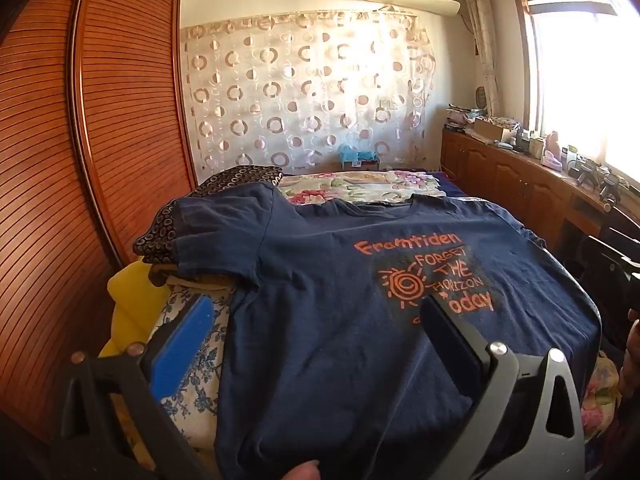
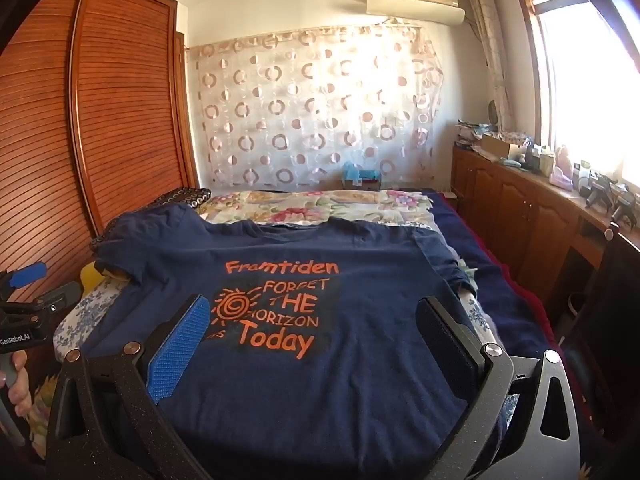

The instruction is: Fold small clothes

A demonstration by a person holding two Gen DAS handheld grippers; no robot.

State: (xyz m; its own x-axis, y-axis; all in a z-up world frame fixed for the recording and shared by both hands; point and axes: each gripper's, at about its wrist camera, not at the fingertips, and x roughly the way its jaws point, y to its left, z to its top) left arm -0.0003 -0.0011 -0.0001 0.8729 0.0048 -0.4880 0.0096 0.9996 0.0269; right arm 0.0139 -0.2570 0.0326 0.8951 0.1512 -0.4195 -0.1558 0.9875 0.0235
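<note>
Left gripper (image 1: 316, 348): the jaws are seen spread wide, holding nothing; it is held above the near left part of the T-shirt, its blue pad over the near left edge of the cloth.
Left sleeve (image 1: 224, 224): it is laid over a stack of folded cloth (image 1: 160, 232) at the far left, so it sits higher than the body. A fold started here could be pulled crooked, since the sleeve may slide off the stack when the cloth is tugged.
T-shirt (image 2: 320, 360): it is spread face up on the bed (image 2: 500, 280), collar at the far end, hem at the near end, orange print in the middle. Nothing appears folded yet.
Near hem: it is hidden below both views, so it cannot be told how far it hangs over the bed's edge; a hanging hem could drag the whole shirt nearward once one side is lifted.
Right gripper (image 2: 316, 340): the jaws are likewise wide apart and empty, held above the near middle of the shirt.
Right sleeve (image 2: 448, 264): it is bunched and creased toward the right edge. If it is folded in as it lies, wrinkles may be trapped inside.
Grasp risk: with thin cloth lying flat, only the top layer, or also the floral bedding (image 2: 320, 204) beneath, could be pinched.
</note>
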